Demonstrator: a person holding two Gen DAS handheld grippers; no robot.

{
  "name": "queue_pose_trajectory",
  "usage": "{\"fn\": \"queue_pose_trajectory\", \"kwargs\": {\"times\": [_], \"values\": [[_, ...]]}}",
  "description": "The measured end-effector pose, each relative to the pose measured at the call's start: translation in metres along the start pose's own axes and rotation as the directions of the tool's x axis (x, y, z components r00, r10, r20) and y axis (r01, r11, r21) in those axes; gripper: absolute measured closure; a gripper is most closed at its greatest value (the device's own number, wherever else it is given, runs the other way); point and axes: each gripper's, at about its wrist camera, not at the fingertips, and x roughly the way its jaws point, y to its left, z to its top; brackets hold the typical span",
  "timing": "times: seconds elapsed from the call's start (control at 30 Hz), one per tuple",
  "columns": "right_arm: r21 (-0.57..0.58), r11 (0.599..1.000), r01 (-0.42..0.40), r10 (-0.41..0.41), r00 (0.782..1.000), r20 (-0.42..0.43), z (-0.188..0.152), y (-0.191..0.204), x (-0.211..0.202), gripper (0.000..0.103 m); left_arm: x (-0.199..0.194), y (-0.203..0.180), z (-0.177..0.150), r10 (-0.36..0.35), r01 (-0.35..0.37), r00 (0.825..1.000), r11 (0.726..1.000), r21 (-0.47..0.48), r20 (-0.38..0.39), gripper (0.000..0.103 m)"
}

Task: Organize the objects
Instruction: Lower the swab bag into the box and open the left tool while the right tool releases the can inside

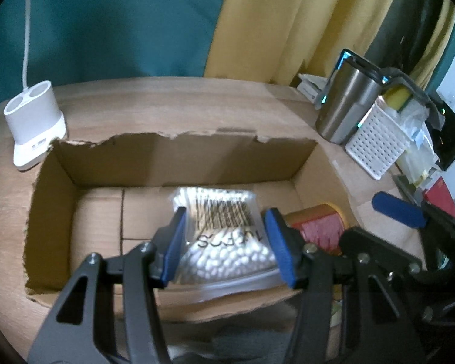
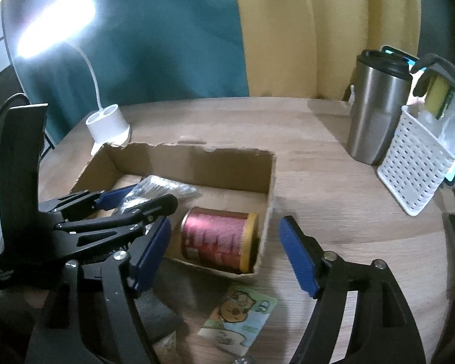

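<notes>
Two grippers work over one cardboard box [image 1: 166, 163]. Left gripper [image 1: 227, 242]: its blue fingers [image 1: 174, 245] clench the sides of a clear bag [image 1: 227, 242] of cotton swabs, barcode label up. The bag hangs low inside the box, far end on or near the floor, near end raised over the front wall. Judgement: it is being lowered in, grip kept on so the slack plastic does not flop out over the edge.

Right gripper [image 2: 224, 251]: fingers [image 2: 298, 257] spread wide, nothing between the pads. They bracket a red can [image 2: 218, 239] without touching it. The can lies on its side in the box's right near corner, gold rim toward the side wall. Judgement: the can is already delivered, and the wide stance reads as a let-go. Lying flat against the corner, it should not roll far.

Box has torn top edges, no flaps, and low walls, so dropping in from above is easy. Left half of its floor is bare.

Outside the box, on the tabletop [image 2: 318, 182] near the front wall, lies a cartoon-printed card or packet [image 2: 239, 318], not yet put away.

Tabletop is light wood grain. Back left stands a white lamp base [image 1: 35, 112] with a gooseneck, the lamp lit. Back right are a steel tumbler [image 2: 376, 109] with a dark lid and, just beside it, a white perforated basket [image 2: 409, 176] holding a yellow sponge and plastic bags. Behind hang teal and yellow curtains [image 1: 257, 24]. Both views are slightly blurred.
</notes>
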Motion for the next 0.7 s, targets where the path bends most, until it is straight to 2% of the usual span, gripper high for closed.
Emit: {"fn": "queue_pose_trajectory", "kwargs": {"times": [0.27,0.4,0.47,0.7], "values": [[0.038,0.999,0.03,-0.03,1.0,0.002,-0.003,-0.019,-0.001,0.026,0.001,-0.008,-0.001,-0.032,0.032,0.999,0.999,0.006,-0.025,0.045],[0.05,0.998,0.044,-0.044,0.999,0.003,-0.006,-0.025,-0.003,0.026,-0.006,-0.009,0.0,-0.049,0.049,0.999,0.999,0.008,-0.016,0.041],[0.053,0.997,0.049,-0.05,0.999,0.006,-0.007,-0.027,-0.005,0.026,-0.011,-0.008,-0.001,-0.054,0.054,0.999,0.999,0.007,-0.006,0.035],[0.056,0.996,0.063,-0.063,0.998,0.008,-0.012,-0.025,-0.012,0.026,-0.032,-0.004,-0.004,-0.046,0.046,0.998,0.999,0.011,0.033,0.033]]}}
